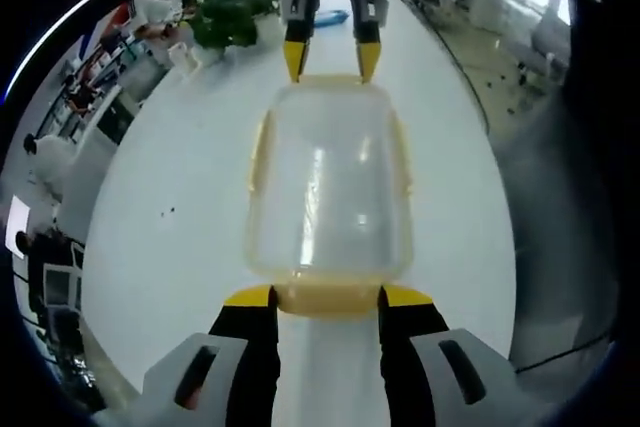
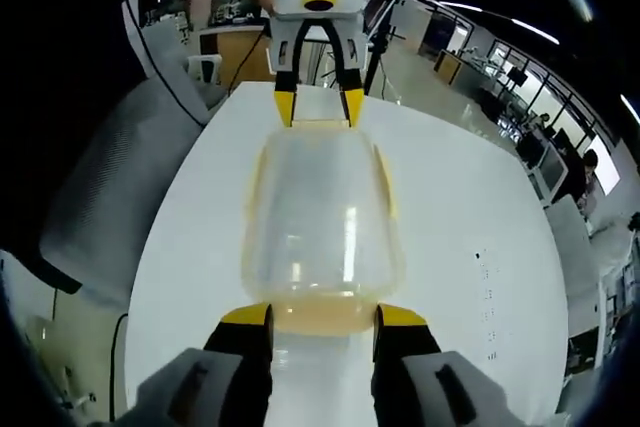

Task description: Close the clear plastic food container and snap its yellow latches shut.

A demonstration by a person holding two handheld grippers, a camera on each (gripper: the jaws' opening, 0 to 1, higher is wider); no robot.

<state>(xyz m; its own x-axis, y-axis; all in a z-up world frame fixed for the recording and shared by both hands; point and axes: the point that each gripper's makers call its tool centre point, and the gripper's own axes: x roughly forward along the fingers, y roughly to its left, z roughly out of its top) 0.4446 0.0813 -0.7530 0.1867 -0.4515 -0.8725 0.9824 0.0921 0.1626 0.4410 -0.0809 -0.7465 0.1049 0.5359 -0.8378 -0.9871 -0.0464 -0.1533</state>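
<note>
Nearest us, the left gripper (image 1: 328, 296) stands with its black, yellow-tipped jaws spread apart around the near-end yellow latch (image 1: 328, 297) of the clear rectangular plastic food container (image 1: 330, 187), its lid on. We see the container lying lengthwise mid-table on the white table (image 1: 190, 207). At its far end the right gripper (image 2: 322, 316) likewise straddles the opposite yellow latch (image 2: 322, 315), jaws parted beside it; whether either pair actually presses we cannot tell. A green potted plant (image 1: 235, 9) stands near the table's far edge.

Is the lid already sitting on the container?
Yes, the clear lid covers the container, a gripper at each short end.
</note>
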